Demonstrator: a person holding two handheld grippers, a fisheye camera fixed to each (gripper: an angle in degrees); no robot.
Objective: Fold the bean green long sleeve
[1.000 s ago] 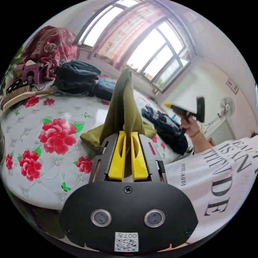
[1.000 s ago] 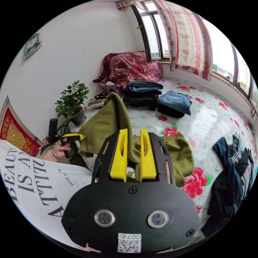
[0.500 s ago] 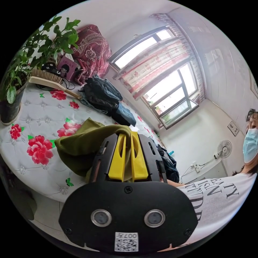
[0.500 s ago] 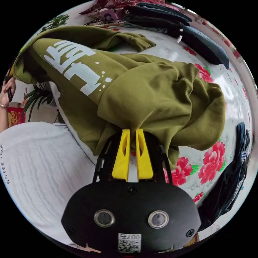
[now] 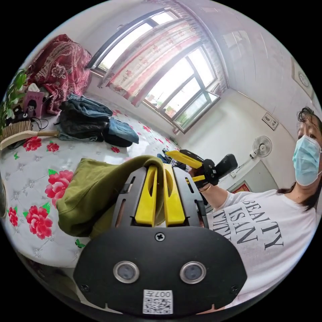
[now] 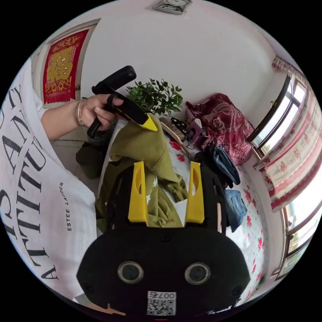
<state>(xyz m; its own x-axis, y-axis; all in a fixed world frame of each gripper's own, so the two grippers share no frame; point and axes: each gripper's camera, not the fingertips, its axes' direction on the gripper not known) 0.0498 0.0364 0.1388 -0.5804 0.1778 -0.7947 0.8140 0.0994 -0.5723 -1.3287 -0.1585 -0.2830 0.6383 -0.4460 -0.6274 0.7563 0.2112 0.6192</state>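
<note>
Olive-green cotton long-sleeve top (image 5: 97, 188): bunched in a heap at the near edge of the bed, one fold lifted off the heap; in the right gripper view (image 6: 141, 151) it hangs from the other tool and trails down over the bed's edge.
Left gripper (image 5: 160, 167): its two yellow plastic jaws stand pressed together with a ridge of the green cloth pinched between them; in the right gripper view (image 6: 149, 124) a hand (image 6: 95, 112) holds it up, its yellow tip buried in the top of the fabric.
Right gripper (image 6: 166, 167): jaws spread wide apart, nothing between them, the green cloth lying behind the gap; in the left gripper view (image 5: 184, 160) it is held in the air beside the person, jaws parted.
White quilted bedcover with red flowers (image 5: 30, 167): carries the green top near its front edge.
Stack of dark folded clothes (image 5: 84, 117): further back on the bed, well apart from the green top.
Wooden-handled brush (image 5: 20, 132): lies near the leafy potted plant (image 6: 156, 97).
Person in a white printed T-shirt (image 5: 268, 241): stands beside the bed.
</note>
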